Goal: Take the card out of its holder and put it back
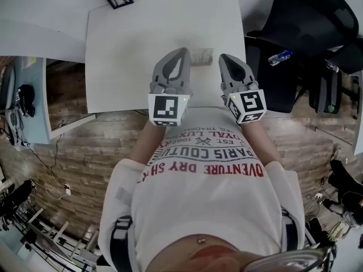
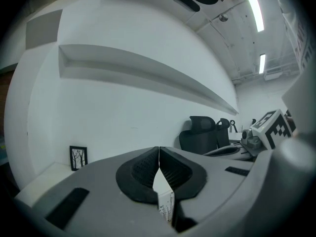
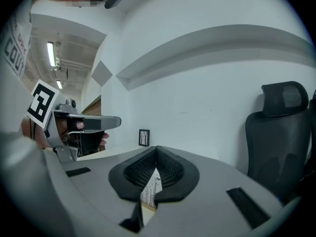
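the card (image 1: 202,55) is pinched at both ends, left claw (image 1: 184,52) at its 9 o'clock, right claw (image 1: 222,57) at 3

A black office chair (image 1: 306,21) stands beside the white table (image 1: 142,50).

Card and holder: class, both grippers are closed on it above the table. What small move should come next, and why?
Probably ease the right gripper away from the left gripper. Both are shut on the card and holder, held over the white table, so parting them should slide the card out.
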`<action>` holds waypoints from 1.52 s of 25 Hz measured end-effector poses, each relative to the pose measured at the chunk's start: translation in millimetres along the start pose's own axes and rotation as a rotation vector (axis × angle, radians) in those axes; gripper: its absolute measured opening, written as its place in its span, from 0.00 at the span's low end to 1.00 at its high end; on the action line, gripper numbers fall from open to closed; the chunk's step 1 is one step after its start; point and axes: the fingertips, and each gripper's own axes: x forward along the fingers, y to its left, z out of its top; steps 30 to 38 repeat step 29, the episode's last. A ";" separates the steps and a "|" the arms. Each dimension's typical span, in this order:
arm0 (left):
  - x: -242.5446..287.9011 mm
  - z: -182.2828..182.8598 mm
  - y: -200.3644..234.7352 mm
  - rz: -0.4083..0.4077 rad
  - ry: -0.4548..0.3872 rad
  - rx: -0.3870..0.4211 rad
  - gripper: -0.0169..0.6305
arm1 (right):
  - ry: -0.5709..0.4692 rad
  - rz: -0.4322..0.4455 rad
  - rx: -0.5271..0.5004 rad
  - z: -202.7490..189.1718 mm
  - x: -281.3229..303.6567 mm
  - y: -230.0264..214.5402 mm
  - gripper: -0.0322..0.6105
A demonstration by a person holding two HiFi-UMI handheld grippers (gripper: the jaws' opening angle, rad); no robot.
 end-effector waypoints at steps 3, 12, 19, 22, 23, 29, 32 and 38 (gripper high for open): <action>-1.0 -0.7 -1.7 -0.003 0.004 -0.015 0.06 | 0.005 0.001 0.000 -0.6 -2.1 1.4 0.09; -4.3 -3.4 -3.2 0.008 0.016 -0.019 0.06 | -0.003 -0.005 -0.005 5.2 -4.2 3.2 0.09; -1.8 -5.0 -9.6 -0.002 0.024 -0.007 0.06 | -0.017 -0.020 -0.006 10.4 -8.6 0.1 0.09; 0.2 -5.5 -12.3 -0.003 0.026 -0.005 0.06 | -0.023 -0.022 -0.010 11.8 -10.3 -2.4 0.09; 0.3 -5.8 -12.7 -0.002 0.027 -0.006 0.06 | -0.025 -0.021 -0.010 12.2 -10.7 -2.4 0.09; 3.4 -6.5 -19.4 -0.005 0.034 -0.003 0.06 | -0.035 -0.020 -0.011 15.9 -14.3 -6.4 0.09; 3.4 -6.5 -19.4 -0.005 0.034 -0.003 0.06 | -0.035 -0.020 -0.011 15.9 -14.3 -6.4 0.09; 3.4 -6.5 -19.4 -0.005 0.034 -0.003 0.06 | -0.035 -0.020 -0.011 15.9 -14.3 -6.4 0.09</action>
